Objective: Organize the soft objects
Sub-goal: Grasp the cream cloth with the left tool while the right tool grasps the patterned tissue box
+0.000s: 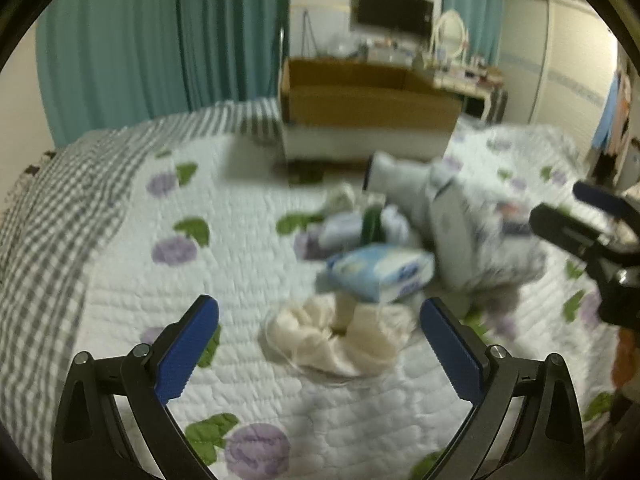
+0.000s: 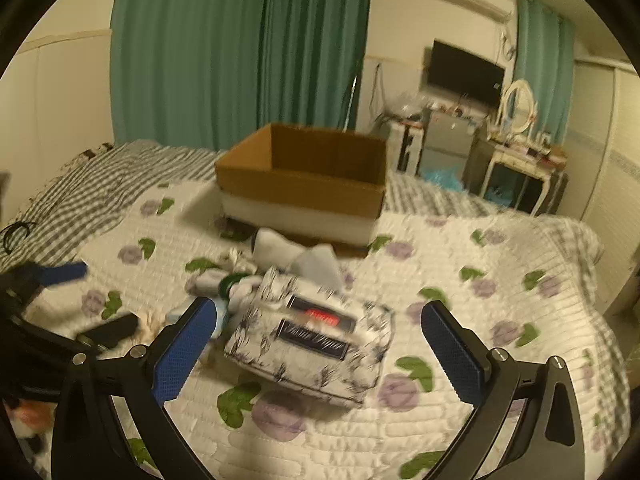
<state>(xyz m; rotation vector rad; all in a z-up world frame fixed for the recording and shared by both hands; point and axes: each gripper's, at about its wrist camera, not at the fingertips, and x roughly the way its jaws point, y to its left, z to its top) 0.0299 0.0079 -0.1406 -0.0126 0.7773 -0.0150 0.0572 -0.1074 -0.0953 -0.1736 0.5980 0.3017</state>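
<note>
A pile of soft things lies on the flowered quilt (image 1: 248, 208). In the left wrist view my left gripper (image 1: 320, 344) is open and empty, just above a crumpled cream cloth (image 1: 336, 340). A blue-white tissue pack (image 1: 380, 272) lies beyond it, then pale socks (image 1: 404, 188). In the right wrist view my right gripper (image 2: 320, 344) is open and empty, its fingers either side of a white floral tissue pack (image 2: 312, 344). Socks (image 2: 296, 256) and small rolled cloths (image 2: 224, 280) lie behind. An open cardboard box (image 2: 304, 176) stands on the bed further back.
The right gripper (image 1: 592, 236) shows at the right edge of the left wrist view; the left gripper (image 2: 52, 300) shows at the left of the right wrist view. A grey checked blanket (image 2: 100, 192) covers the bed's far left. Teal curtains, a TV and a dressing table (image 2: 520, 152) stand behind.
</note>
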